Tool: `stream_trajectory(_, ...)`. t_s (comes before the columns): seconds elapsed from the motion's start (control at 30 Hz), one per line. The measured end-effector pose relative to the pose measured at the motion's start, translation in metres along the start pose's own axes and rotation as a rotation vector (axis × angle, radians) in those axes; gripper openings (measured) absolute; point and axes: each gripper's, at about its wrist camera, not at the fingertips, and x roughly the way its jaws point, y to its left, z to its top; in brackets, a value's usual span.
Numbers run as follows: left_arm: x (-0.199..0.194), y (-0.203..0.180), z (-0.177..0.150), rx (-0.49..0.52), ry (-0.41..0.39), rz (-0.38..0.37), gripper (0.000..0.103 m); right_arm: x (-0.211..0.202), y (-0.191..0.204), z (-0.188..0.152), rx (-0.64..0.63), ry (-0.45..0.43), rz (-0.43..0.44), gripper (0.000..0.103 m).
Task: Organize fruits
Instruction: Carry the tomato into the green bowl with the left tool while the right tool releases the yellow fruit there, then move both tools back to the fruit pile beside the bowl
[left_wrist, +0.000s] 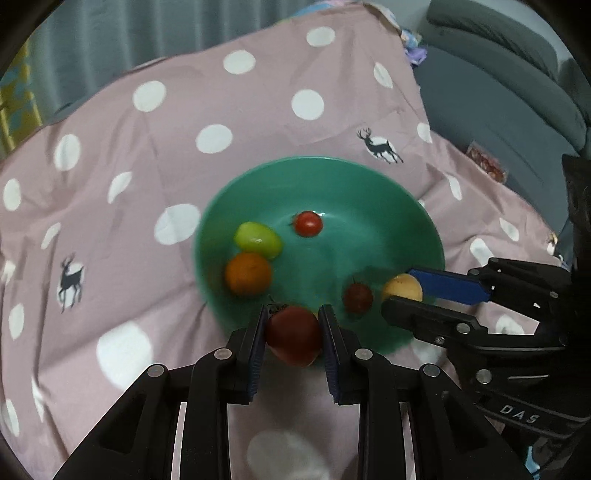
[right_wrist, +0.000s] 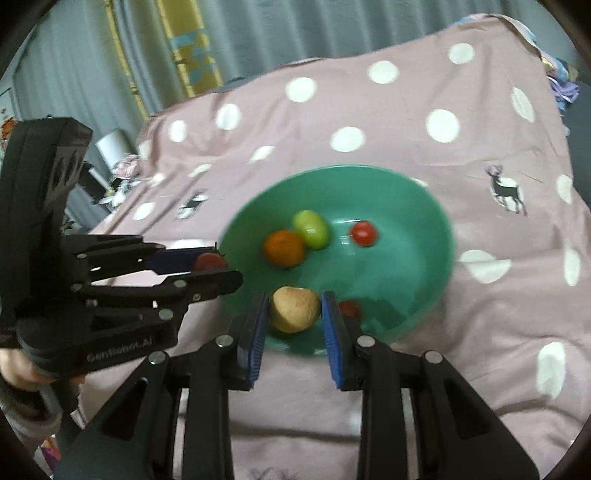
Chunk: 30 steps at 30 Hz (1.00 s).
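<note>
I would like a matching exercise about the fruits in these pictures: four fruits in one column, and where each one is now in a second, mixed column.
Fruits:
1. dark red tomato
2. pale yellow fruit
3. orange fruit
4. small red tomato

Places:
A. alone in the green plate's far part
B. in the left gripper
C. beside the green fruit
D. in the right gripper

Pairs: 1-B, 2-D, 3-C, 4-A

The right gripper body reads "DAS"; the left gripper, blurrily, perhaps "GenRobot.AI".
</note>
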Motion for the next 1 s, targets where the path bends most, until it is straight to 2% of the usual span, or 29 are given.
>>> stream_trajectory(0.17, 0.027, -0.005, 0.01, -0.005, 0.044, 0.004, 0.029, 0.013, -0.018, 0.004, 0.0, 0.033, -0.079, 0.031)
stream_trajectory(0.3, 0.034, -0.005, 0.009, -0.013, 0.052, 0.017, 0.029, 0.015, -0.022, 0.005, -0.003, 0.027, -0.096, 0.031)
stream_trajectory(0.37, 0.034, -0.005, 0.008, -0.01, 0.053, 0.027, 0.03, 0.015, -0.023, 0.006, 0.001, 0.018, -0.091, 0.035)
stream_trajectory(0.4, 0.033, -0.005, 0.007, -0.007, 0.052, 0.035, 0.035, 0.013, -0.023, 0.005, 0.003, 0.012, -0.092, 0.038)
stream_trajectory(0.5, 0.025, -0.001, 0.002, -0.011, 0.027, 0.068, 0.059, 0.008, -0.02, 0.003, 0.009, -0.004, -0.097, 0.042)
stream_trajectory(0.6, 0.008, 0.0, -0.004, -0.01, -0.021, 0.06, 0.066, -0.001, -0.016, -0.002, 0.02, -0.027, -0.087, 0.048)
stream_trajectory(0.7, -0.01, 0.001, -0.012, -0.011, -0.057, 0.097, 0.078, -0.012, -0.009, -0.007, 0.011, -0.043, -0.081, 0.049)
stream_trajectory(1.0, -0.047, 0.024, -0.044, -0.109, -0.063, 0.111, 0.079, -0.033, 0.026, -0.026, -0.03, -0.043, -0.021, 0.055)
